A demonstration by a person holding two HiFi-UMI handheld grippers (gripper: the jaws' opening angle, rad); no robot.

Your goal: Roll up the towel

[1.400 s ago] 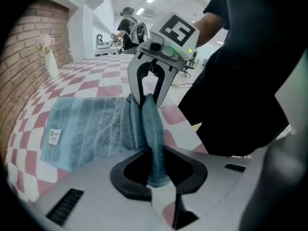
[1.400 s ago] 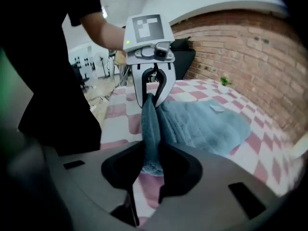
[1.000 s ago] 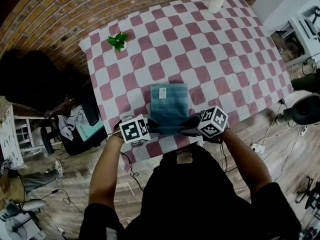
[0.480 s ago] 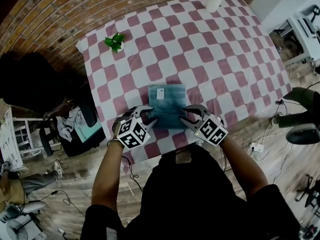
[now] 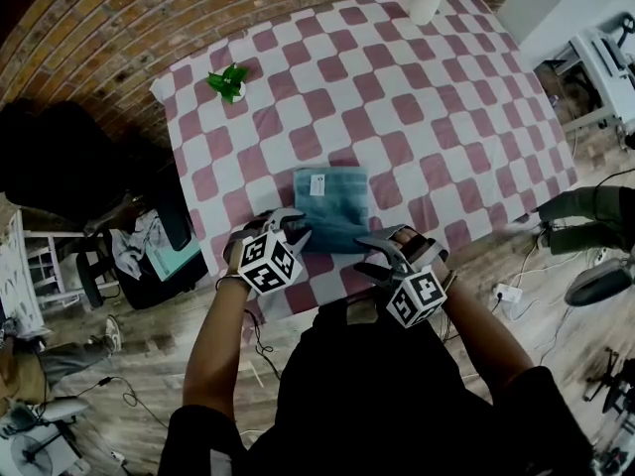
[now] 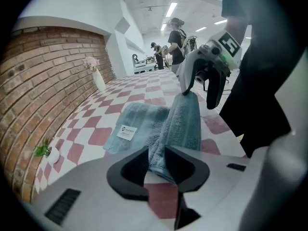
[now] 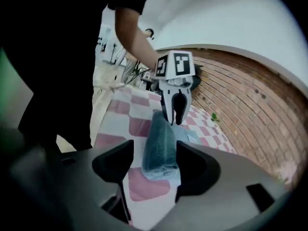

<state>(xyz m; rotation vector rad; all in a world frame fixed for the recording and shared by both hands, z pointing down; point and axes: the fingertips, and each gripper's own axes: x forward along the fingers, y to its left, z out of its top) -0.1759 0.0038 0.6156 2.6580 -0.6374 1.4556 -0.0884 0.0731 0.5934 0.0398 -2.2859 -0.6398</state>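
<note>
a head view looks down on a bench (image 5: 417,117) covered with a pink-and-white checked cloth. near the far left corner stands a small green plant (image 5: 230,81) in a white pot. at the middle of the near edge lies a teal towel (image 5: 332,204), folded to a narrow rectangle, with a white label (image 5: 319,184) near its far end. its near end is gathered into a thick ridge, the start of a roll. the left gripper (image 6: 156,161) is clamped on the left end of that ridge. its jaws have just been closing, and the terry cloth is pinched between the pads. the right gripper (image 7: 154,153) is at the right end of the ridge. its jaws have just been opening and stand apart, with the towel's end between them but not squeezed. a pale vase (image 5: 429,3) of pink flowers stands at the far edge, toward the right corner.

the towel looks soft, light and limp, with a grippy pile. it should not slip, but it will likely sag and unroll wherever it is let go. the best hold, i judge, is at the two ends of the rolled ridge, pinching through all layers, so both ends turn evenly and the roll runs straight.
</note>
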